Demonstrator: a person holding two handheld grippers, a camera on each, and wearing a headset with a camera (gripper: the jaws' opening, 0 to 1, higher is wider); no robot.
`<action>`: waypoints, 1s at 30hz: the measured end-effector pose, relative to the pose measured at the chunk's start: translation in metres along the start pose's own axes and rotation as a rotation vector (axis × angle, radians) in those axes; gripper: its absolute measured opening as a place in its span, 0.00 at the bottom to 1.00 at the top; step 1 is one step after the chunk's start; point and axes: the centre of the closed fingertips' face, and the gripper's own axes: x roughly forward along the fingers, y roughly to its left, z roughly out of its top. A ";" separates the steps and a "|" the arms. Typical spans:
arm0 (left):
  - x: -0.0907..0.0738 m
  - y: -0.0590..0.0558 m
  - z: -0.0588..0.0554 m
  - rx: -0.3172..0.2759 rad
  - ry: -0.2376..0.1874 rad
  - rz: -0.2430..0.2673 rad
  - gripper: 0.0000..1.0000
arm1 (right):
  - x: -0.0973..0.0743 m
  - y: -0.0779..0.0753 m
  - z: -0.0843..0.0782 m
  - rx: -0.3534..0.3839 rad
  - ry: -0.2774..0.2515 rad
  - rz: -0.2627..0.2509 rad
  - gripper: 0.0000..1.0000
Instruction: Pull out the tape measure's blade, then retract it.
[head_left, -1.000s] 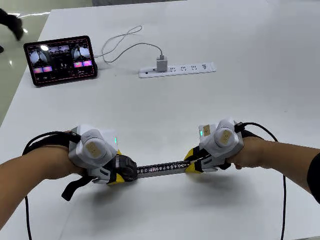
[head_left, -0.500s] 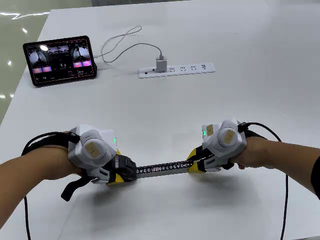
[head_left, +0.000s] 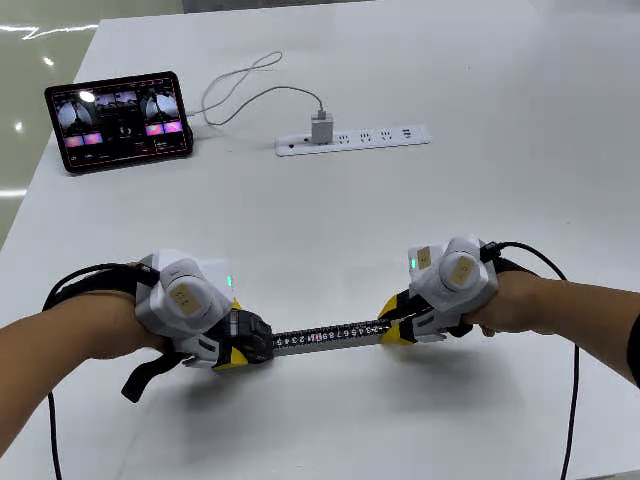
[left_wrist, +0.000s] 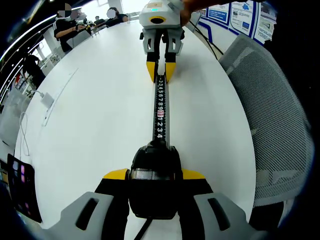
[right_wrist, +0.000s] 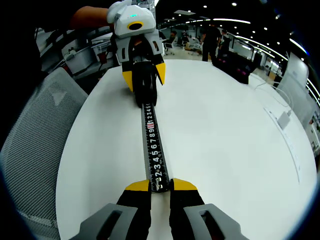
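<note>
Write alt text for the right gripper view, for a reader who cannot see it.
The right gripper pinches the end of a numbered blade, which runs across a white table to the tape measure case clamped in the left gripper. A grey mesh chair sits at the left.

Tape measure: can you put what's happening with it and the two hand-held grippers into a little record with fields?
Body: black tape measure case, clamped in the left hand-held gripper
Blade: blade partly pulled out, straight, numbered side up
Blade tip: pinched by the right hand-held gripper
Layout: grippers face each other, blade spanning the gap
Surface: white table
Also on the table: lit tablet, power strip with a charger plugged in
Stage: blade out, not yet retracted
</note>
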 end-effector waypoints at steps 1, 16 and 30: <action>0.000 0.000 0.000 -0.001 0.000 0.000 0.32 | 0.000 0.000 0.000 -0.001 0.000 0.000 0.09; 0.000 0.000 -0.001 -0.001 -0.002 0.002 0.32 | -0.004 -0.001 -0.006 0.003 0.008 0.003 0.09; 0.000 0.000 -0.001 -0.002 -0.004 0.002 0.32 | -0.009 -0.002 -0.011 0.009 0.016 0.005 0.09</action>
